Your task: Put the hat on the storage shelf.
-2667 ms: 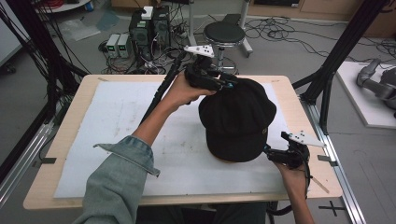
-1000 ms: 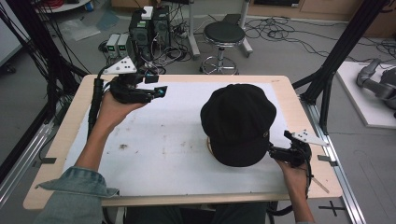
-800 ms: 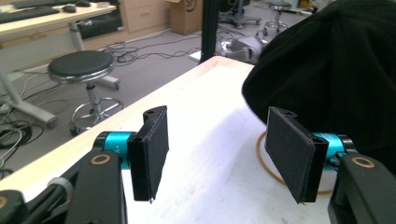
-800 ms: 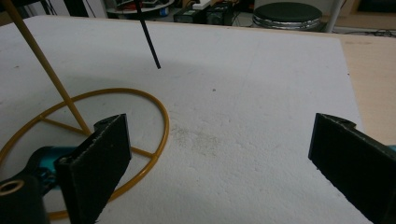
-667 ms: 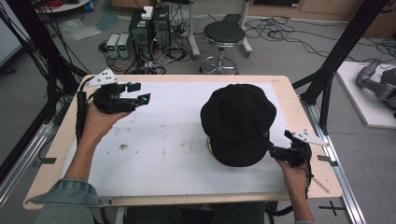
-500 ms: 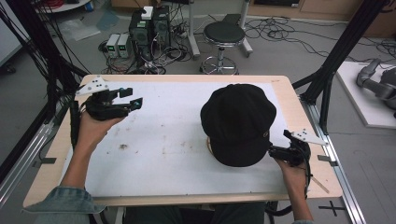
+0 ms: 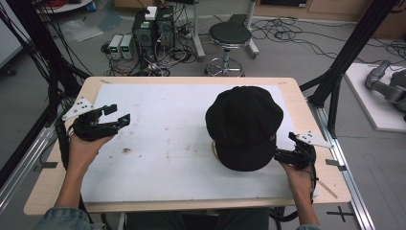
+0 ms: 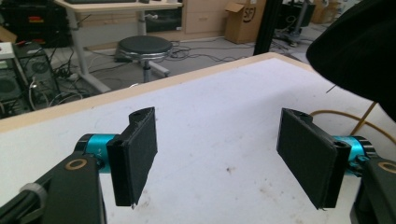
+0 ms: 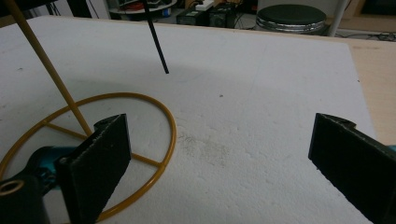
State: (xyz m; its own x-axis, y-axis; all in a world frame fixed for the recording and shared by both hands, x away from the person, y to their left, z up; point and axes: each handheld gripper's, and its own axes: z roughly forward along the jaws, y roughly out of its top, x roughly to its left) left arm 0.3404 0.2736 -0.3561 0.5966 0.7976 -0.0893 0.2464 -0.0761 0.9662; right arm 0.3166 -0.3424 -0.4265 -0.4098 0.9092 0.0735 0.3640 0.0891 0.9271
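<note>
Down at 5 o'clock the right gripper (image 7: 280, 155) sits with jaws spread, gripping nothing, right beside the black hat (image 7: 244, 125), which hides most of its yellow wire stand (image 9: 140, 161). Over at 9 o'clock the left gripper (image 7: 119, 115) has just been opening, nothing between its jaws. Far back, a cardboard box (image 8: 239, 19) has lettering too blurry to read.

It was a robotics lab. Beyond the counter (image 7: 297, 91) stood computer towers (image 7: 153, 28), tangled cables (image 7: 306, 36) and a stool (image 7: 230, 34).
</note>
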